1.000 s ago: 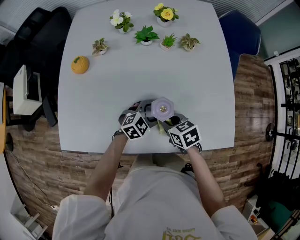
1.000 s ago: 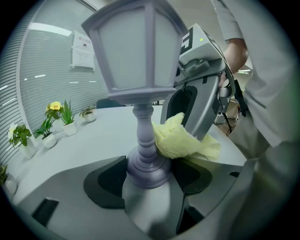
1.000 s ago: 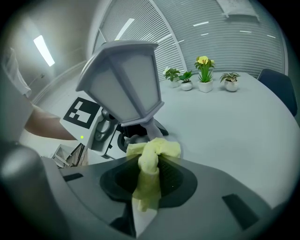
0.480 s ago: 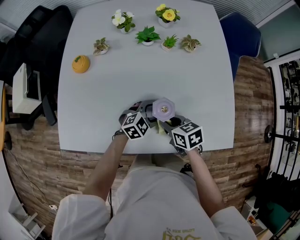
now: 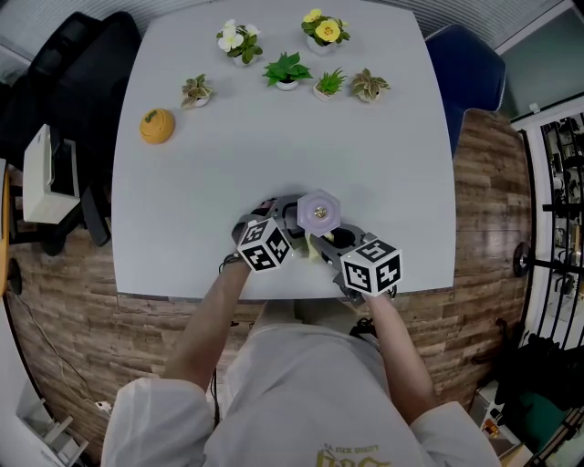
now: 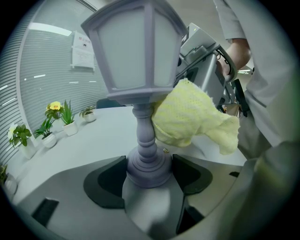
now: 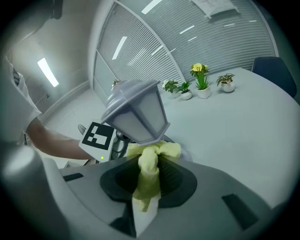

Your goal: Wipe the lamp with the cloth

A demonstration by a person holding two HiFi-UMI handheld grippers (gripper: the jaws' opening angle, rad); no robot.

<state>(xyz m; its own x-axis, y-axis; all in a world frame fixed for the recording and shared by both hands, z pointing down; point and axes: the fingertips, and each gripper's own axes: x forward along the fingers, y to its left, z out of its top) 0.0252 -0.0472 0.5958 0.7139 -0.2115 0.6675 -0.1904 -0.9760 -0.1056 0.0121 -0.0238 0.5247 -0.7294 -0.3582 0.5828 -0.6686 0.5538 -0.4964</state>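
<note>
The lamp (image 6: 136, 70) is pale lilac all over, and the cloth (image 6: 187, 117) is soft pale yellow. The left hand-held gripper (image 6: 149, 172) and right hand-held gripper (image 7: 149, 180) are grey with black pads (image 6: 105, 180), each bearing a cube (image 5: 265, 244) of black-and-white square markers. The worktop (image 5: 274, 146) is plain pale grey, the ball (image 5: 156, 126) orange, the potted plants (image 5: 286, 68) green, one with a yellow flower (image 5: 324, 27); the floor (image 5: 493, 210) shows brown wood planks.

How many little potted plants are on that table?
6, all at the table's far side: white-flowered plant, yellow-flowered plant, leafy plant, spiky plant, right pale plant, left pale plant. None seems hidden.
</note>
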